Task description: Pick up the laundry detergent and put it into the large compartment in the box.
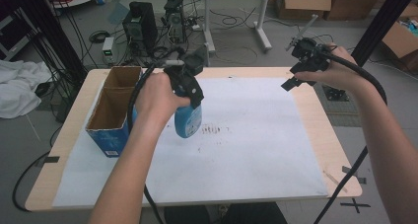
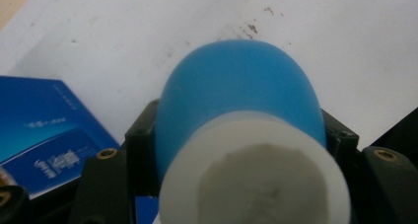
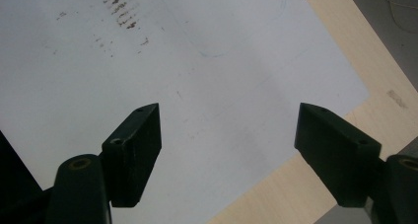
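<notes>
While I look down from the high view, my left gripper [image 1: 190,93] is clamped on the blue bottle [image 1: 188,119], which hangs off the white sheet [image 1: 246,150], just right of the open cardboard box [image 1: 112,110]. My right gripper [image 1: 305,61] hovers well to the right of that box, over the sheet's far right corner.

Along my left gripper's view, both black jaws press the sides of the blue bottle [image 2: 241,91] below its white cap [image 2: 254,174]; the box's blue wall [image 2: 44,130] sits to the left.

Along my right gripper's view, the fingers [image 3: 135,150] stand wide apart with nothing between them, above the sheet [image 3: 197,86] near the table's wooden edge [image 3: 355,56].
</notes>
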Tool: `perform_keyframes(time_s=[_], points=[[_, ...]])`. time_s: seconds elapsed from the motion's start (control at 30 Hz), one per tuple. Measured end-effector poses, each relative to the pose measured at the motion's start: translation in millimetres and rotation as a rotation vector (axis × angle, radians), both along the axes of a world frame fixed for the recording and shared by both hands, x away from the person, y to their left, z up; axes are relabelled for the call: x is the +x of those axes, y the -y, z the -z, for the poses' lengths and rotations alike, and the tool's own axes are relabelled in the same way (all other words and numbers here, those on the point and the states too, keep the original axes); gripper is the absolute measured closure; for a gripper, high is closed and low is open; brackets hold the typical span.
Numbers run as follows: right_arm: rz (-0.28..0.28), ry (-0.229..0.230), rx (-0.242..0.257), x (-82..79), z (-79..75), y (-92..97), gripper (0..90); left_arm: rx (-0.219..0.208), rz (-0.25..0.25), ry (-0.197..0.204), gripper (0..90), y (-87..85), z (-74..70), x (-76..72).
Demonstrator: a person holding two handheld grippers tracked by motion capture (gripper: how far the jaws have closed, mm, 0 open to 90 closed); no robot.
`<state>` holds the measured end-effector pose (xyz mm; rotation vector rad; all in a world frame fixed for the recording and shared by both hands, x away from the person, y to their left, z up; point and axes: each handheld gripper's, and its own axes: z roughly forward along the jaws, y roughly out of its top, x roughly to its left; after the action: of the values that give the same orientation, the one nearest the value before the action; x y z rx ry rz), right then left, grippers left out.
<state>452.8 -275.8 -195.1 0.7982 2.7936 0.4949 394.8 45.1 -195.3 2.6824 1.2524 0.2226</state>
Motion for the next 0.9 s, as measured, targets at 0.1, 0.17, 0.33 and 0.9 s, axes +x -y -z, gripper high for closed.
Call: perform_keyframes(time_s=[0.1, 0.17, 0.33, 0.9], points=[[0.002, -0.003, 0.001, 0.6, 0.6, 0.0, 25.9, -0.014, -0.035, 0.011, 37.5, -6.4, -15.7, 0.1], [0.002, -0.006, 0.002, 0.8, 0.8, -0.6, 25.9, -0.022, -0.059, 0.017, 37.5, -11.2, -24.2, 0.4], [0.0, -0.006, -0.006, 1.9, 0.8, -1.8, 25.9, -0.038, -0.161, 0.02, 37.5, -30.3, -46.8, 4.0], [0.013, -0.012, -0.02, 4.7, 2.8, 5.0, 26.3, -0.051, -0.464, 0.079, 37.6, -120.9, -93.6, 6.0]])
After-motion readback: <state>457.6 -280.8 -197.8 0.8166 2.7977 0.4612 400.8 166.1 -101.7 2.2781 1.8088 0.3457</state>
